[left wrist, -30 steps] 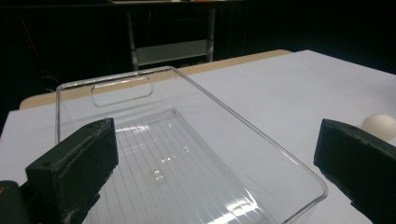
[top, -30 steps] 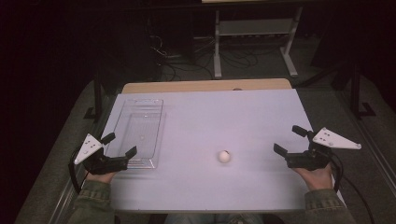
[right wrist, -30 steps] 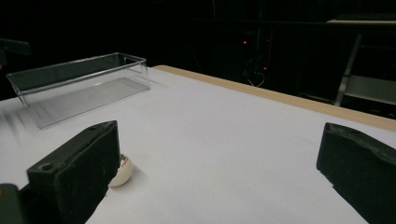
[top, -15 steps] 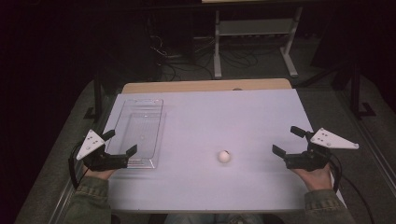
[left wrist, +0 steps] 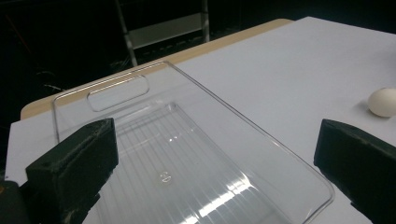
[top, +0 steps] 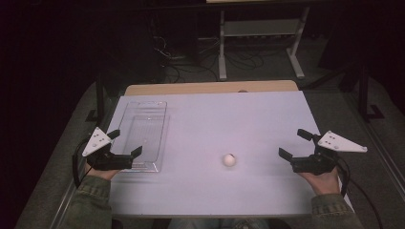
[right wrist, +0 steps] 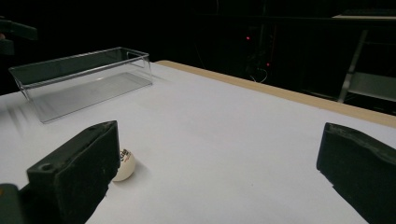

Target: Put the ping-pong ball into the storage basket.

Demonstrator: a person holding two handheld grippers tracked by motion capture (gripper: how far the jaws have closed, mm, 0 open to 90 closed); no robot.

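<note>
A small white ball [top: 229,160] lies on the white table [top: 215,119] near the front middle; it also shows as the ball [left wrist: 383,101] and the ball [right wrist: 123,164], partly behind a jaw. A clear plastic bin [top: 143,135] stands empty at the left; its rim [left wrist: 205,91] and side wall [right wrist: 79,70] are plain. My left gripper [top: 128,143] is open over the bin's near end, jaws wide with nothing between them. My right gripper [top: 295,144] is open at the table's right side, to the right of the ball and apart from it.
A wooden strip [top: 210,88] runs along the table's far edge. Beyond it stands a metal shelf frame [top: 260,38] with cables on the dark floor. Bare tabletop lies between the bin and the right gripper.
Both grippers have drifted slightly; the right one has eased a little toward the ball. The ball and bin have not moved.
</note>
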